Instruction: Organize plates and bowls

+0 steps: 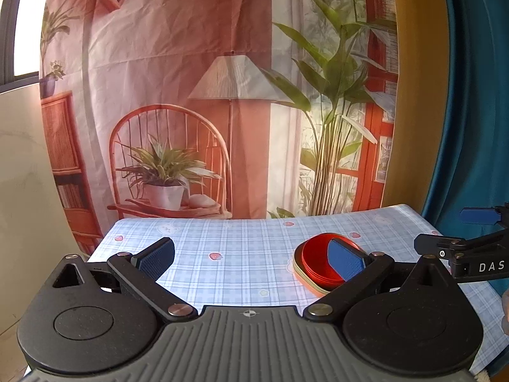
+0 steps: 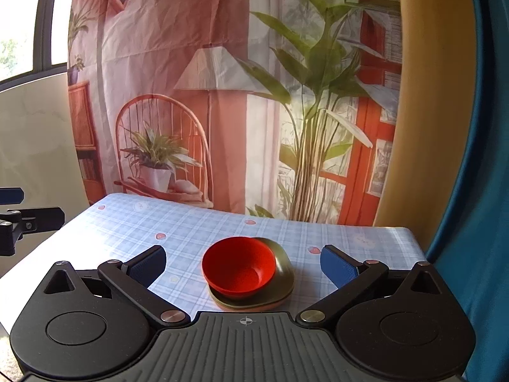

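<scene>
A red bowl (image 2: 238,265) sits on a stack of rounded-square plates (image 2: 284,278), olive on top and an orange one at the bottom, on the blue checked tablecloth. My right gripper (image 2: 243,265) is open and empty, its fingers wide on either side of the bowl and above the table. In the left wrist view the red bowl (image 1: 315,261) and plate stack (image 1: 305,281) lie to the right, partly behind my right fingertip (image 1: 345,259). My left gripper (image 1: 251,258) is open and empty over bare cloth.
The table (image 1: 222,273) has its far edge against a printed backdrop (image 1: 191,95) of a chair, lamp and plants. A blue curtain (image 2: 477,191) hangs at the right. The right gripper's body (image 1: 461,254) shows at the right edge of the left view.
</scene>
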Tool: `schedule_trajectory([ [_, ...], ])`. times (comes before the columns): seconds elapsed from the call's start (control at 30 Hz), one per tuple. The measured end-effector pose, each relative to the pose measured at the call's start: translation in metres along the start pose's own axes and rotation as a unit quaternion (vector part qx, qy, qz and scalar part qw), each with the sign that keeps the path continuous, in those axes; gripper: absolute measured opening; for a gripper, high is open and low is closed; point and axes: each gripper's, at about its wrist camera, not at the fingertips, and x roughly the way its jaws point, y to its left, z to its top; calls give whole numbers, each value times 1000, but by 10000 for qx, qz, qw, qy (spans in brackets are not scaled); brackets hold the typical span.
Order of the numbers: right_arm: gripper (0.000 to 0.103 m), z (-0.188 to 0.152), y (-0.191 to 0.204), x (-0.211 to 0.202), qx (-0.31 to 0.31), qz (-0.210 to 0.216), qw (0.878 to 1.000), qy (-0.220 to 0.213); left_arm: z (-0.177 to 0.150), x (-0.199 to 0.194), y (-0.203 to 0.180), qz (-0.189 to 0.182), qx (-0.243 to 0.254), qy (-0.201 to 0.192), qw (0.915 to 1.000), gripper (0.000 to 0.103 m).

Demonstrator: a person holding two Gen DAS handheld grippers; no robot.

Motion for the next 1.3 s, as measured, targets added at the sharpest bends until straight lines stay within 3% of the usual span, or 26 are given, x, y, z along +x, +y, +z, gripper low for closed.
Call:
schedule_trajectory([
  [0.27, 103, -5, 14, -51, 69, -356, 9978, -563, -2, -43, -7, 426, 255, -355, 9981, 103],
  [0.47, 103, -15, 20, -79, 305, -379, 9950, -870, -8, -62, -9, 474, 246, -267, 9982, 103],
  [0.77, 103, -21, 32, -95, 203, -472, 9951, -841, -18, -71, -4, 689, 240, -201, 9971, 103],
  [1.3, 103, -23, 27, -98, 375, -570, 9944, -806, -17, -76, 5, 754, -41, -271, 9968, 103],
])
